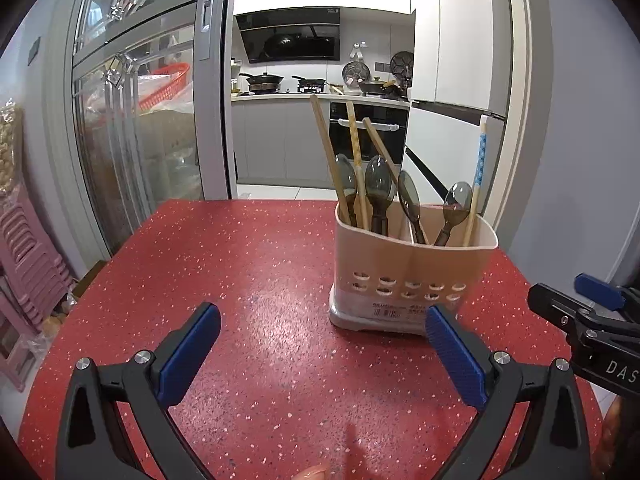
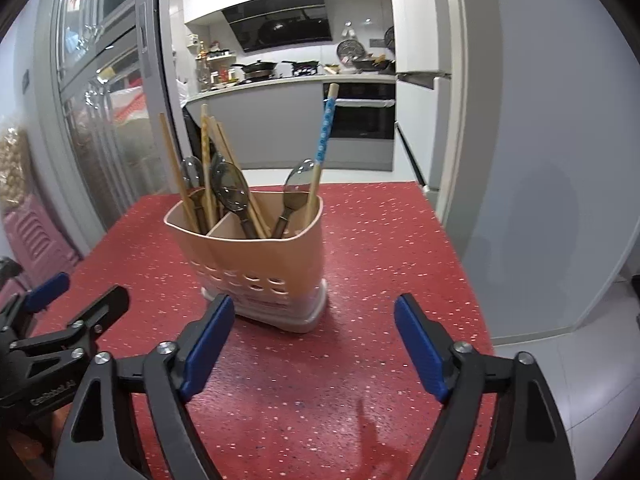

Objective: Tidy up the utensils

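A beige two-compartment utensil holder (image 1: 412, 272) stands on the red speckled table (image 1: 240, 260); it also shows in the right wrist view (image 2: 256, 264). It holds several dark translucent spoons (image 1: 379, 184) and wooden chopsticks (image 1: 326, 148), plus a chopstick with a blue dotted sleeve (image 1: 480, 160) in the right compartment, also in the right wrist view (image 2: 324, 132). My left gripper (image 1: 322, 328) is open and empty, just in front of the holder's left side. My right gripper (image 2: 314, 320) is open and empty, in front of the holder's right side.
The right gripper's body (image 1: 592, 328) shows at the right edge of the left view; the left gripper's body (image 2: 52, 328) shows at the left of the right view. A glass sliding door (image 1: 132, 140) and pink stools (image 1: 24, 264) stand left. A kitchen lies beyond the table.
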Motion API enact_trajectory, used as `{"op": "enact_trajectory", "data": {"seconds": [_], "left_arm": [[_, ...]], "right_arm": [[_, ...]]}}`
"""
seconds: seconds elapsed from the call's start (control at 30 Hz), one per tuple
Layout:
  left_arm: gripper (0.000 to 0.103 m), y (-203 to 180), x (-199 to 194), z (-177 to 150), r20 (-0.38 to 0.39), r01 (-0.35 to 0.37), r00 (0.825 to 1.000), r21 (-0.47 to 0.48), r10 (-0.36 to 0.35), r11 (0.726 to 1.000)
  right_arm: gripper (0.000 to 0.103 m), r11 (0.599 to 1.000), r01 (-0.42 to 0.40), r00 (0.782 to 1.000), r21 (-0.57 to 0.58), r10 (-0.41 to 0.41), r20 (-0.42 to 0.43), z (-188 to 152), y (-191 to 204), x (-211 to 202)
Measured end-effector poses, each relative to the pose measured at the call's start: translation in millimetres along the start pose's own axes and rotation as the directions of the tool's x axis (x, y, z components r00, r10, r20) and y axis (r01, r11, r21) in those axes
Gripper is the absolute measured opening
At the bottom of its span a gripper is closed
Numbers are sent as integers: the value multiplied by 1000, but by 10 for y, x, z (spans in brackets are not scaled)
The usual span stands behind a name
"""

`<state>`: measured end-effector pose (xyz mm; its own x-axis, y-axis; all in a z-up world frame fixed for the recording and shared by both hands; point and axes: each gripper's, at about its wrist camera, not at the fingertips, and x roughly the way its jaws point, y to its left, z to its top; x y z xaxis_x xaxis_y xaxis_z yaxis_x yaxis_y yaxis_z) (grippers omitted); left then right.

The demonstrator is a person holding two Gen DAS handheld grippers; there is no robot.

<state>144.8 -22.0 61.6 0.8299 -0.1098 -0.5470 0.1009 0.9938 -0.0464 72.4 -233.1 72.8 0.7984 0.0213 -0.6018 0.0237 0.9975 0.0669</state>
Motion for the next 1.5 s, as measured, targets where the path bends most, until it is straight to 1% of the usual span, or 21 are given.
{"op": "enact_trajectory", "data": {"seconds": [0.07,0.1,0.13,0.23,0.4,0.53,0.67,0.87,1.07,1.5], "left_arm": [[103,12,-22,-34,-10,-5,1000,0,5,1000],[103,19,-33,-49,-14,-8,1000,0,8,1000],[103,17,-26,-73,-16,-10,1000,-2,10,1000],[103,37,-72,-85,-7,-12,1000,-7,12,1000],[103,62,-32,-158,-3,-13,1000,-4,13,1000],[103,67,8,-194,-5,-17,1000,-6,17,1000],[103,87,22,-245,0,-30,1000,-12,30,999],[103,79,20,-258,3,-37,999,-9,37,999],[103,52,35,-271,0,-37,999,-4,37,999],[103,46,42,-288,-2,-33,999,1,33,999]], "right_arm": [[92,1000,17,1000,3,-17,10,-29,-6,-11],[100,1000,22,1000,12,-23,14,-43,-16,-15],[103,999,20,1000,31,-21,21,-58,-37,-21],[103,998,20,998,68,-24,61,-105,-71,-72],[103,997,78,994,22,-79,76,-117,15,-108],[103,998,50,996,39,-52,73,-128,17,-142],[103,998,46,997,35,-48,68,-146,28,-137],[103,997,51,996,49,-55,76,-155,14,-144],[103,997,65,994,37,-68,87,-146,16,-155],[103,997,75,994,22,-76,73,-131,23,-125]]}}
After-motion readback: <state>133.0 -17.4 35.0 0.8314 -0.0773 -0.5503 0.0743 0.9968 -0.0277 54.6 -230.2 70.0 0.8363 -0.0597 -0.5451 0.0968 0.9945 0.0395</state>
